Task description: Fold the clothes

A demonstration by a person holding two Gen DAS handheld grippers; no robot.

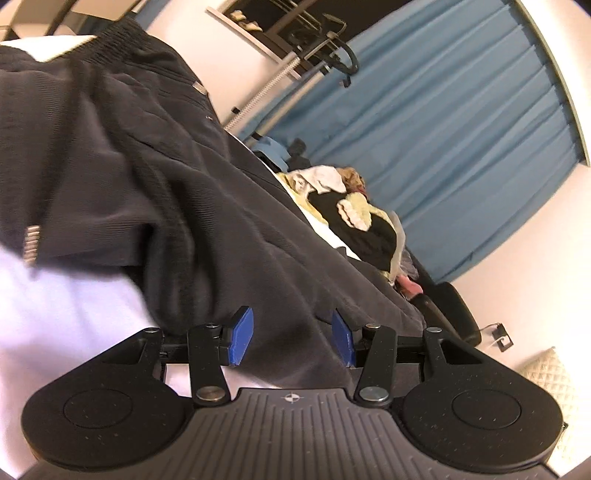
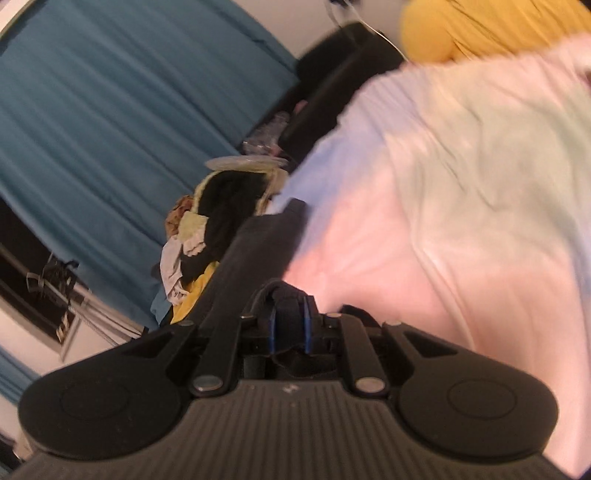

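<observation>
A dark grey garment [image 1: 155, 177] with an elastic waistband lies spread across a pale bed sheet [image 1: 62, 310], filling the left half of the left wrist view. A small striped label [image 1: 31, 245] on its left edge carries markings too blurred to read; one small metal tag [image 1: 200, 88] shows near the waistband. The left gripper [image 1: 291, 339] hangs released, its two blue pads [image 1: 242, 334] standing apart with the grey cloth lying between and beneath them, neither pad pressing on it. To the right, one heap of mixed clothes [image 1: 354, 218], black, yellow and white, sits further along the bed before a blue curtain [image 1: 461, 122].

In the right wrist view, the same curtain [image 2: 110, 122] fills the left side, with the clothes heap [image 2: 218, 218] just right of it. At centre, the right gripper [image 2: 290, 328] is clenched on a fold of the dark garment [image 2: 258, 247], which runs up and away from its fingers. Right of that spreads the pale sheet [image 2: 461, 221], with one yellow item [image 2: 480, 26] at the top edge.
</observation>
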